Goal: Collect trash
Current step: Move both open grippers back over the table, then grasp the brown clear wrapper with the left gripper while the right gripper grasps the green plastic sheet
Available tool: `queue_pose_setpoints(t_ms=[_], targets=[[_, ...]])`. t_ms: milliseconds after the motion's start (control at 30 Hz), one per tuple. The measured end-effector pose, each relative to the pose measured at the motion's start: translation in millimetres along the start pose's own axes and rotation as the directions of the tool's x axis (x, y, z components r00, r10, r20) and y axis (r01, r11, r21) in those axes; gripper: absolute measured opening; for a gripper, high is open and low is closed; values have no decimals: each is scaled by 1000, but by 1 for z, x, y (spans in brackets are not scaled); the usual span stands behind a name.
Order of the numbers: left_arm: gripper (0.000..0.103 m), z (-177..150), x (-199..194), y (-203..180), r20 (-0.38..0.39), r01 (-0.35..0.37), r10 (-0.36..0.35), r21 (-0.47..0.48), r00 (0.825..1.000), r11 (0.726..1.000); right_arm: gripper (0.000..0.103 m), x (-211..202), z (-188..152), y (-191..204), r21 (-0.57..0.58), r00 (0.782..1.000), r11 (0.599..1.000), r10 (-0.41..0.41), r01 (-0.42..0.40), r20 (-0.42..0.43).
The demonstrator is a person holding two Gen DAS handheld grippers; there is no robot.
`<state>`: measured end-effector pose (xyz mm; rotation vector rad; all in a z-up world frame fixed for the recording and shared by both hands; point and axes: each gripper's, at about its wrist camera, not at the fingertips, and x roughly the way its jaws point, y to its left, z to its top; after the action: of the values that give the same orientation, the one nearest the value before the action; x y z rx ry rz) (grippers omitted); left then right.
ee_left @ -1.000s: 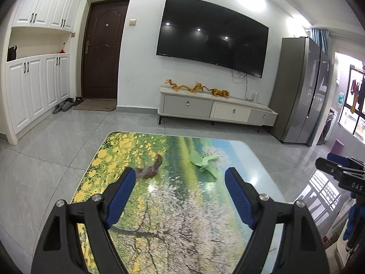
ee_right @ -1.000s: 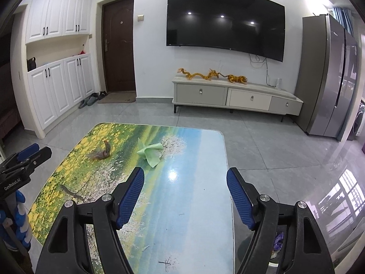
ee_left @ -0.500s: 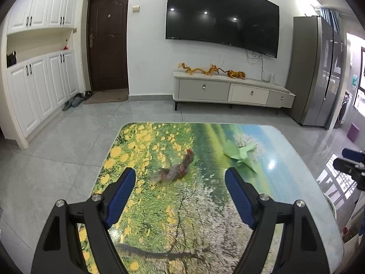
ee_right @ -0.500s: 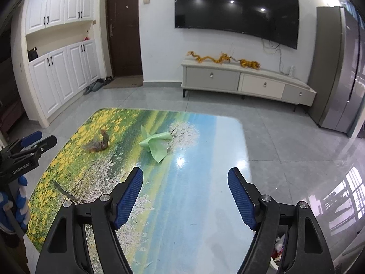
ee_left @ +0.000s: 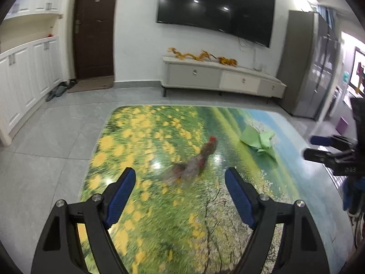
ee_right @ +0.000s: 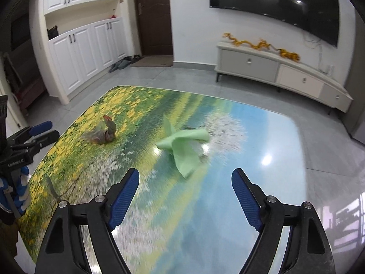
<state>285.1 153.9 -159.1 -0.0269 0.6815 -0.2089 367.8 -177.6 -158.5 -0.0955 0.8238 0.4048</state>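
Trash first: two pieces on the table (ee_left: 303,207), a crumpled wrapper (ee_left: 189,166) and a green paper (ee_right: 184,146).

Left gripper (ee_left: 180,186): jaws spread wide, nothing between the pads, pitched down toward the tabletop. Wrapper lies just ahead of the fingertips, roughly centred on the gap, slightly toward the right finger. It looks clear plastic with a brownish body and a red tip; blurred, so no more detail. No contact with either blue pad (ee_left: 121,196).

Right gripper (ee_right: 186,188): jaws opening, already wide, nothing between them, also tilted down at the table. Green paper sits ahead of the gap, near centre, its lower point reaching toward the fingertips but apart from them. It lies partly folded, one flap standing up.

Relative layout: in the right view the wrapper is left of the paper, well apart from it, on the yellow-flower part of the printed tabletop. Paper is on the part where green meets blue.

Each gripper shows at the edge of the other's view, the left one at the table's left side, the right one at its right.

Beyond: grey tile floor (ee_left: 45,141), TV (ee_left: 216,11) on the wall, low cabinet (ee_left: 223,80) under it, dark door (ee_left: 94,27).
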Motion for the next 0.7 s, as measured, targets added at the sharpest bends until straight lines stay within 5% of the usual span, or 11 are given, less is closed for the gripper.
queue_pose_setpoints(t_ms=[333,500,700], targets=[[80,24,72,-23,-92,64,-46,195,995,979,83,66,40,10,-174,999,984,40,-40,-4],[79,24,98,-20,-163,87,-56,191,985,978,83,99,45,5,-211,997,976,37,-50,-66],[41,19,111,-16,-215,87,-51,161,975,983,55,104,32,-5,-173,995,982,58,-72,-84]])
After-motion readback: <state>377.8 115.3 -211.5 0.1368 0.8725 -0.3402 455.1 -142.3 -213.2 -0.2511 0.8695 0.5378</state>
